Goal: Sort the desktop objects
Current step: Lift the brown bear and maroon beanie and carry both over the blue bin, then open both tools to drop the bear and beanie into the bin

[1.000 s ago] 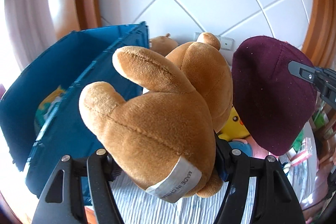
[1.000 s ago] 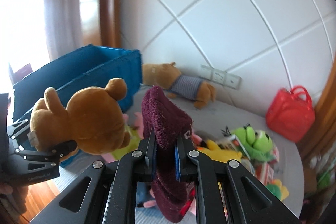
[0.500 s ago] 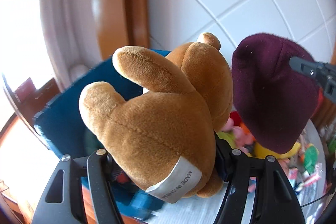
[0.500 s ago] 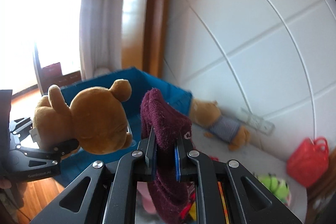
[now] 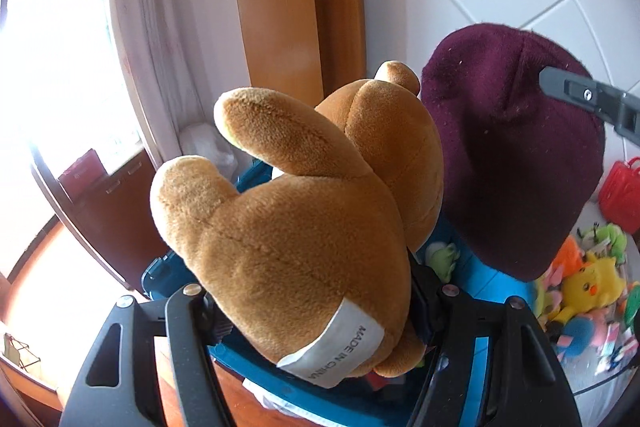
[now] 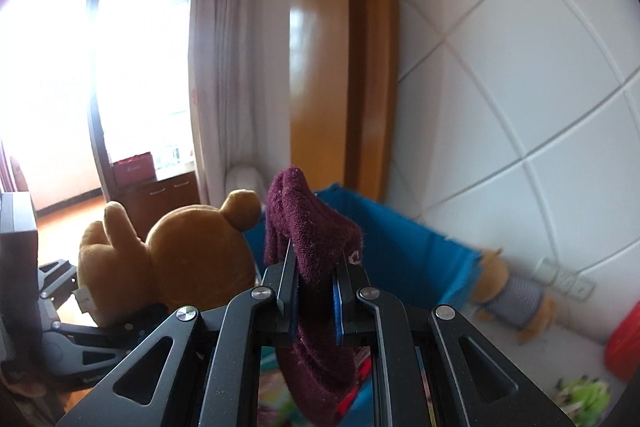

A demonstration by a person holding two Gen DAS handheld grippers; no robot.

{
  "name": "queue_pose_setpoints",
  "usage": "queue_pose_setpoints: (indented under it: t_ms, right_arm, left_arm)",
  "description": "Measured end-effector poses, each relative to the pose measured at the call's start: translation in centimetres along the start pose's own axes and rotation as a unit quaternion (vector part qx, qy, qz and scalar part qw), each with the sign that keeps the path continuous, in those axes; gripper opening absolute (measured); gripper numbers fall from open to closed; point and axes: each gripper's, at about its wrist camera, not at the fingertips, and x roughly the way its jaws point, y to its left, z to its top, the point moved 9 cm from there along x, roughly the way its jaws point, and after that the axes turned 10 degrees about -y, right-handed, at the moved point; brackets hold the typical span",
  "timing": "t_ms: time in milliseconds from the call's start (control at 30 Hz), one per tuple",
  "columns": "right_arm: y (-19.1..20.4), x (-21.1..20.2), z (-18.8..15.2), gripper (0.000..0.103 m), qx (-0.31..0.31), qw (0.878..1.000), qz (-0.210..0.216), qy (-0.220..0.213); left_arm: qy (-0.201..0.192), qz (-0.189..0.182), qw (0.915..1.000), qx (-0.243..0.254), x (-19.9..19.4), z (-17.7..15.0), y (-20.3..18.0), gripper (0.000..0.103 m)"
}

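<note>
Held aloft: my left gripper [image 5: 308,303] clamped on brown teddy bear [image 5: 304,211], my right gripper [image 6: 314,291] clamped on maroon knit hat [image 6: 312,239], above blue bin [image 6: 400,251].

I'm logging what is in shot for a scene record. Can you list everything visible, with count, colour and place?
teddy bear: 1, brown, clamped in the left gripper
knit hat: 1, maroon, clamped in the right gripper
bin: 1, blue, below and behind both held items
bear in striped shirt: 1, brown, lying by the wall
basket: 1, red, far right
small plush toys: several, mixed colours, on the table
curtain: 1, white, by the window
left hand-held gripper: 1, black
right hand-held gripper: 1, black
</note>
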Motion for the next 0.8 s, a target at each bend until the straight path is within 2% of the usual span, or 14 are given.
queue_pose_setpoints:
  t_ms: [33,233,400,533,567,600,667,700,733,767,800]
  right_arm:
    - [0.9,1.0,0.2,0.012,0.003,1.0,0.004,0.0]
    - [1.8,5.2,-5.3,0.012,0.025,0.998,-0.012,0.065]
    - [1.4,6.4,-7.9,0.012,0.03,0.994,-0.029,0.097]
    - [1.6,6.8,-8.5,0.014,0.027,0.994,-0.037,0.104]
    - [1.7,6.8,-8.4,0.021,0.027,0.994,-0.041,0.103]
    - [1.7,6.8,-8.3,0.027,0.026,0.994,-0.045,0.101]
    - [1.7,6.7,-8.1,0.058,0.024,0.994,-0.053,0.095]
    - [1.7,6.5,-7.9,0.065,0.023,0.994,-0.056,0.092]
    - [1.9,6.3,-7.8,0.078,0.019,0.994,-0.06,0.089]
    - [2.0,6.1,-7.8,0.087,0.017,0.994,-0.062,0.088]
    - [2.1,6.0,-7.7,0.09,0.015,0.994,-0.064,0.087]
  left_arm:
    - [0.009,-0.003,0.9999,0.001,0.9,-0.5,0.5,0.067]
    - [0.057,-0.01,0.9983,0.005,5.6,-3.2,2.1,0.068]
    - [0.068,-0.022,0.9975,0.003,7.5,-4.1,2.2,0.071]
    - [0.067,-0.031,0.9973,0.002,7.8,-4.5,1.7,0.073]
    - [0.063,-0.03,0.9975,0.005,7.6,-4.4,1.6,0.075]
    - [0.06,-0.029,0.9978,0.008,7.4,-4.3,1.5,0.081]
    - [0.053,-0.028,0.9982,0.011,7.1,-4.1,2.0,0.087]
    - [0.05,-0.029,0.9983,0.012,7.0,-4.1,2.1,0.09]
    - [0.047,-0.03,0.9984,0.013,6.8,-4.2,2.2,0.093]
    - [0.044,-0.03,0.9985,0.013,6.5,-4.2,2.3,0.094]
    - [0.041,-0.029,0.9986,0.015,6.3,-4.3,2.4,0.095]
